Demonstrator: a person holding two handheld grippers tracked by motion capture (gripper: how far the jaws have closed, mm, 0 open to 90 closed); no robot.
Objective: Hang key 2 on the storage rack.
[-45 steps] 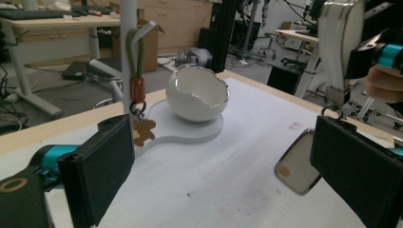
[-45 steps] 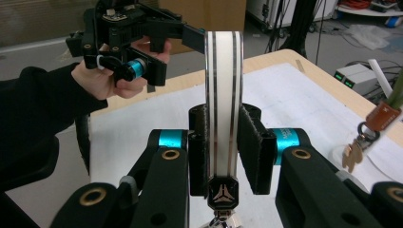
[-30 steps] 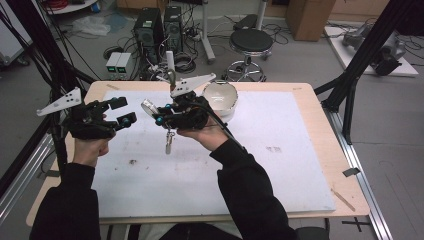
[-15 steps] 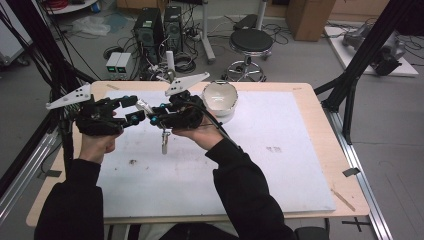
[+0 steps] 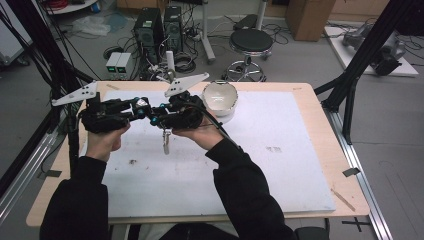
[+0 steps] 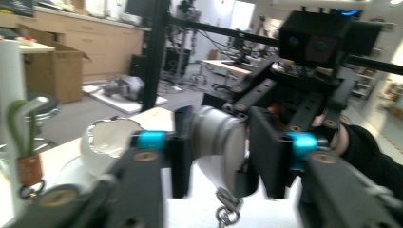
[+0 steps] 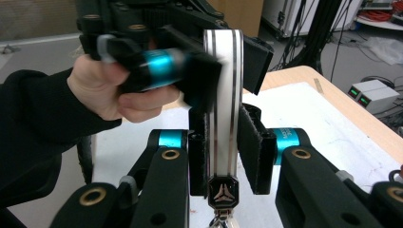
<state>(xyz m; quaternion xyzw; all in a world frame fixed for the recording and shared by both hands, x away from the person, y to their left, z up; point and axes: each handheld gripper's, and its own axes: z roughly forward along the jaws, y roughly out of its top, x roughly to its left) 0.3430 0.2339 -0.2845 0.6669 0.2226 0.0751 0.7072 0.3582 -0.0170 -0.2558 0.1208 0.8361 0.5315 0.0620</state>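
The silver flashlight [image 7: 223,109] is being held in the air above the white mat [image 5: 280,165] of the tabletop [image 5: 320,115], between the two tools, just left of the white bowl [image 5: 219,96]. Its long axis is lying about level in the high view, running from the right tool [image 5: 159,120] toward the left tool [image 5: 139,108], so its wide head [image 6: 223,147] is pointing to the person's left. In the right gripper view the body is standing straight up between the pads, away from the camera.

The flashlight is looking like a smooth metal cylinder, silver with thin dark lines along its length. At its tail end there is a dark cap with a small emblem [image 7: 222,192], and a short strap [image 5: 166,141] is hanging down from it on a metal clip.

The right tool is gripping the body tightly on both sides near the tail. The left tool's jaws have just been closing, and they are now sitting narrow around the head of the flashlight, with the pads against it
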